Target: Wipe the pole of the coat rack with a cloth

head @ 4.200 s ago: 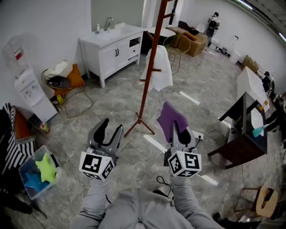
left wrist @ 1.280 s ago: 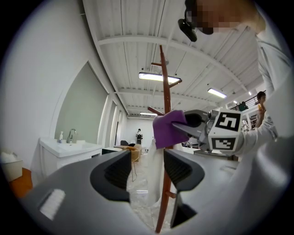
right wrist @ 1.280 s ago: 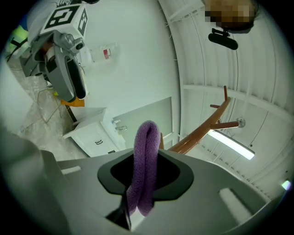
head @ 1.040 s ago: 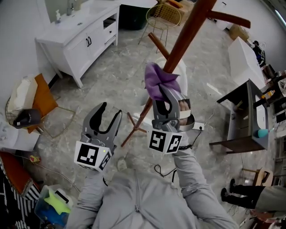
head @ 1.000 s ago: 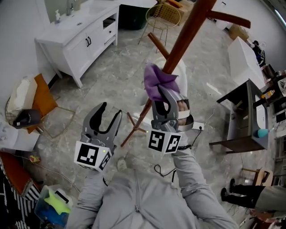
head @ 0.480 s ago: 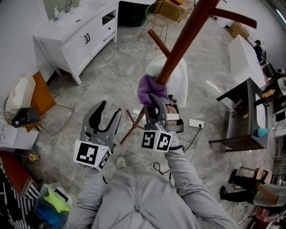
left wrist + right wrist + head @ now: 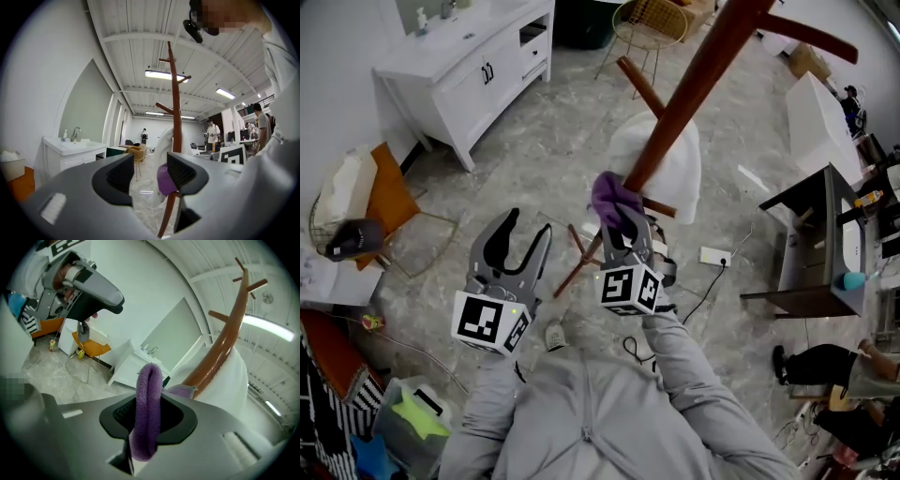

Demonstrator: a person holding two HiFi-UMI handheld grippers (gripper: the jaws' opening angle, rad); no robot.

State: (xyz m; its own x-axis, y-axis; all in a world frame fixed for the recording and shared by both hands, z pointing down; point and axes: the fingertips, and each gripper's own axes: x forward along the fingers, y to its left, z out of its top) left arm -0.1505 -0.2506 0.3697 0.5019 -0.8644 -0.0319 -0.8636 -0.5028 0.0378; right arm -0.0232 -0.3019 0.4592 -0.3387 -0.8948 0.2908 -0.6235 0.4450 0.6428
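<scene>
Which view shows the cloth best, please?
The right gripper view: the cloth is close up, pinched in the right claw. The head view shows a small bunch at the pole; the left gripper view, only a sliver.

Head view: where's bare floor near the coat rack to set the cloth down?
Widest bare floor lies between the white vanity and the coat rack pole. A narrower strip runs between the hanging white garment and the dark table. Crowded: around the rack's feet, beside the power strip, and by the orange chair.
</scene>
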